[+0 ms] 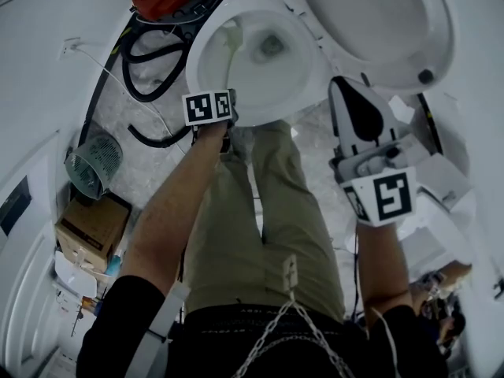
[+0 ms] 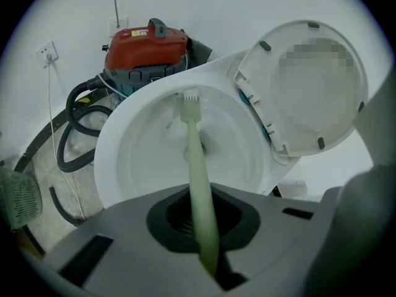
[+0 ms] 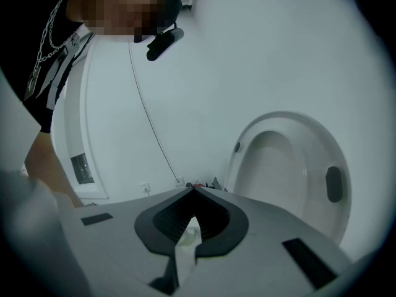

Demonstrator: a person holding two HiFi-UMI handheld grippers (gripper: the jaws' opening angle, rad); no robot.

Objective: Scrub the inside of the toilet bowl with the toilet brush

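- The left gripper [image 2: 199,203] has its jaws clamped on the handle of the toilet brush [image 2: 193,147], which runs straight out between them and down into the toilet bowl [image 2: 108,159].
- The brush head [image 2: 190,96] sits high on the bowl's inner wall, just under the far rim, on the side nearest the red vacuum [image 2: 145,45]. It looks to be touching the porcelain, though the contact itself is too small to confirm.
- The right gripper [image 3: 193,193] hangs off to the side by the raised seat [image 3: 291,159], well apart from the brush. Its jaws are together at the tips with nothing between them.
- Handling, as a judgement: the brush looks like light plastic. The long, slim handle would likely flex a little under scrubbing pressure, and it is smooth enough to twist or slide in the jaws when wet.
- The hold is at the upper end of the handle, which gives reach but little leverage over the head. A firm clamp and moderate pressure should keep the bristles flat against the glazed, slippery wall.
- The scrubbing appears to be under way at the rim; the lower bowl and drain remain to be covered.
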